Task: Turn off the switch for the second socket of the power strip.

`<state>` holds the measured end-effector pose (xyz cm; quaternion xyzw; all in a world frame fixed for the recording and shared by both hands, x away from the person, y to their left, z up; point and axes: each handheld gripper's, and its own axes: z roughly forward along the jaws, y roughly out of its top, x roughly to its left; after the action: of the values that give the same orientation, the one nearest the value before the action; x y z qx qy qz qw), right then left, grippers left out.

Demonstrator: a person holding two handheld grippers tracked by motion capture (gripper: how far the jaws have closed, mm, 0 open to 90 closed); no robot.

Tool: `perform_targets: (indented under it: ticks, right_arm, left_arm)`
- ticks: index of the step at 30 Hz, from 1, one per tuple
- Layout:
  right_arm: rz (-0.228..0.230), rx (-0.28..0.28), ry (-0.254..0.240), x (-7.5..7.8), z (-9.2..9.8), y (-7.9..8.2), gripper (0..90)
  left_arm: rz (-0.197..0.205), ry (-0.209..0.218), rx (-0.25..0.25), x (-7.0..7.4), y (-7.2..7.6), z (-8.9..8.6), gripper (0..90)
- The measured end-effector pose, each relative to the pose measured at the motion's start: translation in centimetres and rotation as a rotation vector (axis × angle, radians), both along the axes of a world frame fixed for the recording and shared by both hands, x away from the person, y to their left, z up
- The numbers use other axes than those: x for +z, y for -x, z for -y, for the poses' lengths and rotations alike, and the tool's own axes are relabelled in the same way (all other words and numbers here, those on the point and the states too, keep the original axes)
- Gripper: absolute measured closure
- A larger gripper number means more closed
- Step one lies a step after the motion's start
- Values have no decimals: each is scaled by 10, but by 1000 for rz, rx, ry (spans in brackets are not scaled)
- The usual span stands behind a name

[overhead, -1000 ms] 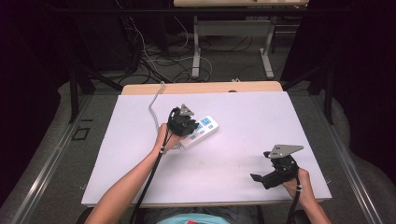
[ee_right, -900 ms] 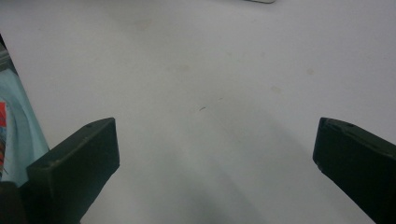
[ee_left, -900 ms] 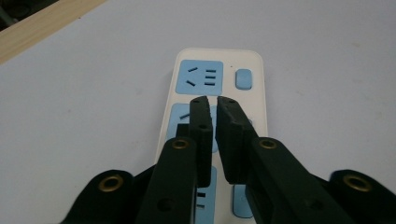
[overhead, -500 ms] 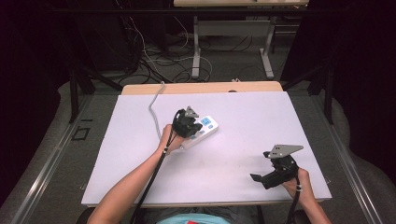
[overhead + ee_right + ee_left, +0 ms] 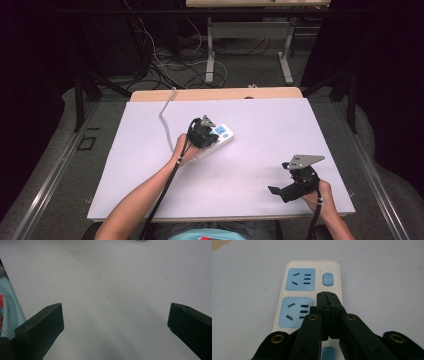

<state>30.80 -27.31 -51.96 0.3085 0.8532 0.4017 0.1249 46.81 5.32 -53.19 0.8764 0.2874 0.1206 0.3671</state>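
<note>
Smooth white plastic power strip on matt table.

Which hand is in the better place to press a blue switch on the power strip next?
Probably the left. The left gripper, jaws shut, is right over the power strip, its tips near a blue switch. The right gripper, jaws open, sits apart near the table's front edge.
</note>
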Motion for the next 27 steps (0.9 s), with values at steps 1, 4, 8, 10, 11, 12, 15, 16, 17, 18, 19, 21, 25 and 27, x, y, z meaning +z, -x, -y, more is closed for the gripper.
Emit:
perform_targets:
  ticks: [1, 4, 8, 10, 11, 12, 15, 16, 17, 18, 19, 21, 25, 27]
  right_arm:
    - [2, 0, 0, 0, 0, 0, 1]
    - [0, 1, 0, 0, 0, 0, 1]
    - [1, 1, 3, 0, 0, 0, 1]
    - [-1, 0, 2, 0, 0, 0, 1]
    - [-1, 0, 3, 0, 0, 0, 1]
    - [1, 0, 3, 0, 0, 0, 1]
    - [1, 0, 5, 0, -1, 0, 1]
    - [6, 0, 1, -1, -1, 0, 1]
    - [-14, 7, 22, 1, 0, 0, 1]
    - [-14, 7, 22, 1, 0, 0, 1]
    - [-5, 5, 16, 0, 0, 0, 1]
    - [-4, 2, 12, 0, 0, 0, 1]
    - [-12, 7, 22, 1, 0, 0, 1]
    - [-1, 3, 14, 0, -1, 0, 1]
  left_arm:
    - [-2, 2, -3, 0, 0, 0, 900]
    - [1, 1, -4, 0, 0, 0, 900]
    - [-7, 4, -4, 0, 0, 0, 900]
    - [-9, 9, -5, -1, 0, 0, 900]
    - [-9, 9, -5, -1, 0, -1, 900]
    - [-9, 9, -7, -1, 0, -1, 900]
    - [-8, 9, -4, -1, 0, -1, 900]
    - [-4, 9, -3, -1, 0, 0, 900]
    - [-9, 11, -3, -1, 1, 0, 900]
    - [-7, 12, -2, -1, 0, 0, 900]
    - [-10, 17, -1, -1, 0, -1, 900]
    - [-19, 3, -15, 0, 0, -2, 900]
    - [2, 11, -2, -2, 2, 0, 900]
    - [5, 8, -4, -2, 1, -1, 900]
